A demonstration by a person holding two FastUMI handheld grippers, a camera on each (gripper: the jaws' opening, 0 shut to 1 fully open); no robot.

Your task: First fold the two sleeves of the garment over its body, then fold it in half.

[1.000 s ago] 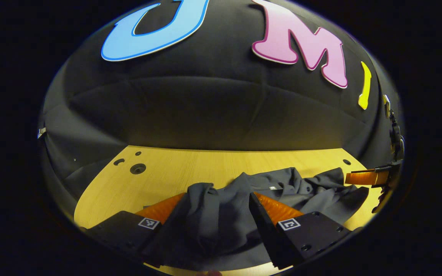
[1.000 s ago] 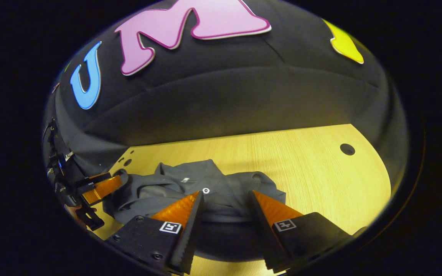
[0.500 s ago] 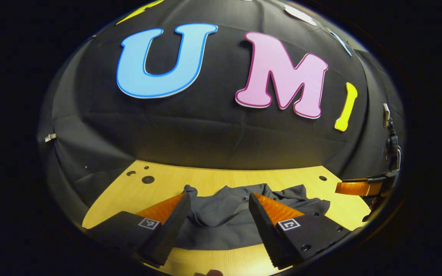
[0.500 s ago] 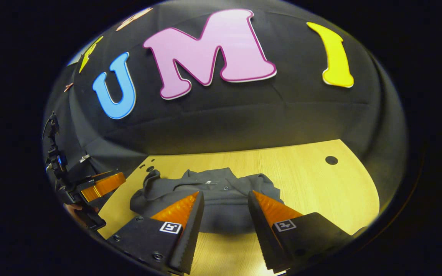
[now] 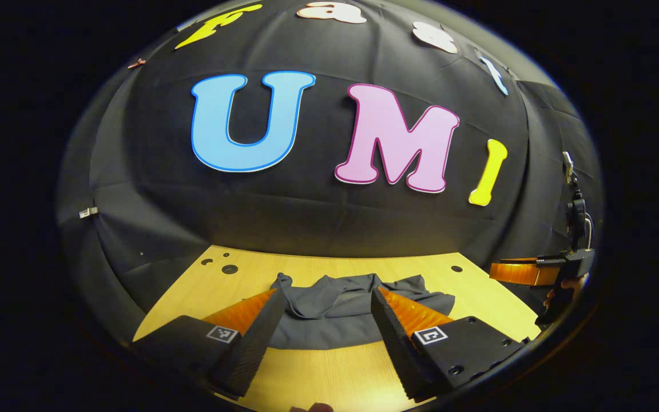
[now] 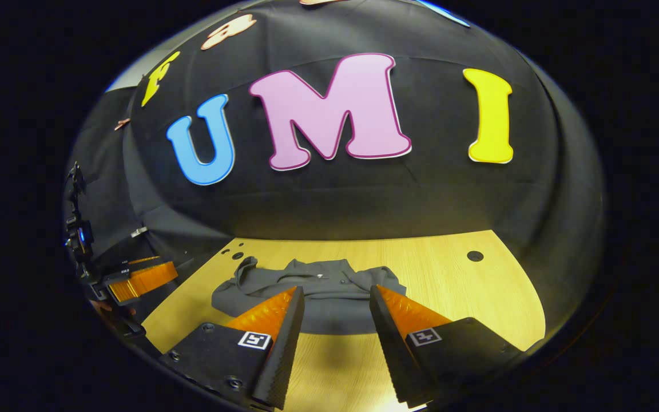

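Note:
A dark grey garment (image 5: 329,312) lies in a folded, rumpled bundle on the wooden table (image 5: 478,300), its collar and buttons toward the far side. In the right gripper view the same garment (image 6: 329,297) sits just beyond the fingertips. My left gripper (image 5: 324,297) stands open above the table, short of the garment, with nothing between its fingers. My right gripper (image 6: 335,294) is open too and holds nothing. The right gripper also appears at the far right of the left gripper view (image 5: 521,273), and the left gripper at the far left of the right gripper view (image 6: 141,280).
The wooden table (image 6: 467,297) has small round holes at its far corners (image 6: 475,256) (image 5: 229,269). The black cloth wall rises right behind the table's far edge. Bare wood shows in front of the garment and to its right.
Both grippers have drawn back and up from the garment, letting it go; it now lies smaller and farther off. More of the wall has come into view.

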